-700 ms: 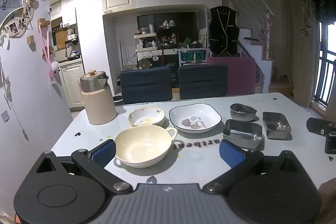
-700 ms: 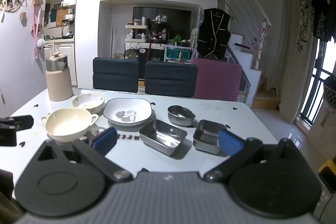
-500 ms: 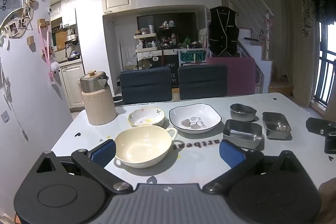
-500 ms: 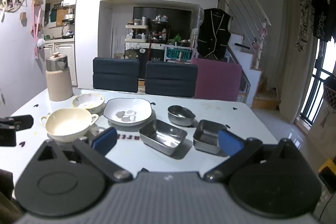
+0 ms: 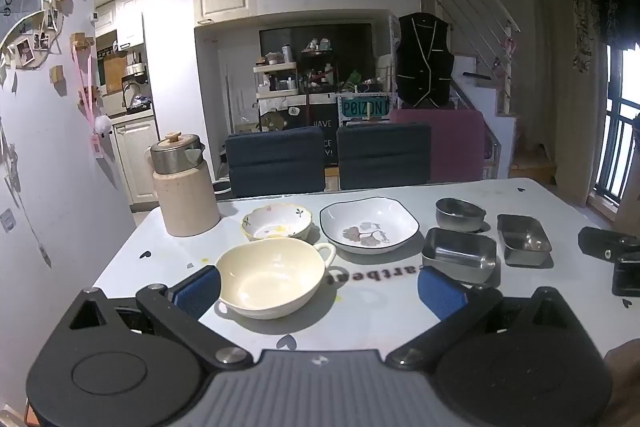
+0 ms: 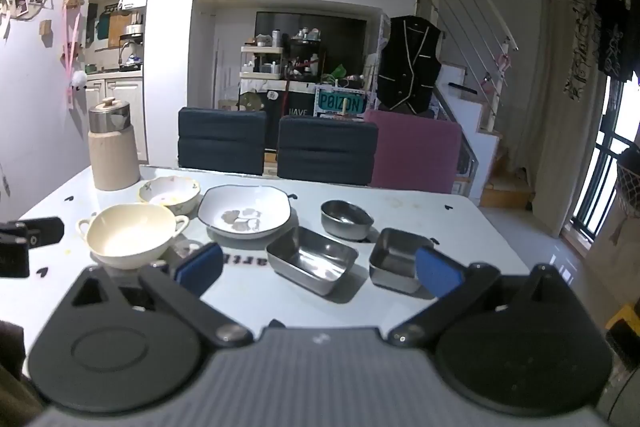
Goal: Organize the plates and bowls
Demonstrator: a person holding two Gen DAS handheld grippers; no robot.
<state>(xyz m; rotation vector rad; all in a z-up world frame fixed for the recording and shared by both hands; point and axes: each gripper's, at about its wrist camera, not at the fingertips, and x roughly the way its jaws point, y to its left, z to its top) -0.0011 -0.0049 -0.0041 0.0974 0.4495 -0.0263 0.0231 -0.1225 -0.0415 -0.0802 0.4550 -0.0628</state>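
On the white table (image 5: 360, 315) stand a cream two-handled bowl (image 5: 272, 277), a small floral bowl (image 5: 277, 223), a white square plate (image 5: 369, 229), a round steel bowl (image 5: 459, 214), a large steel tray (image 5: 460, 255) and a small steel tray (image 5: 523, 239). My left gripper (image 5: 320, 289) is open and empty, just in front of the cream bowl. My right gripper (image 6: 318, 269) is open and empty, in front of the large steel tray (image 6: 311, 259) and small steel tray (image 6: 394, 261). The right view also shows the cream bowl (image 6: 130, 235), plate (image 6: 244, 211) and round steel bowl (image 6: 346, 219).
A beige jug with a steel lid (image 5: 182, 187) stands at the table's far left. Two dark chairs (image 5: 276, 167) and a maroon chair (image 5: 456, 147) stand behind the table. A wall runs close along the left. The other gripper shows at each view's edge (image 5: 612, 259).
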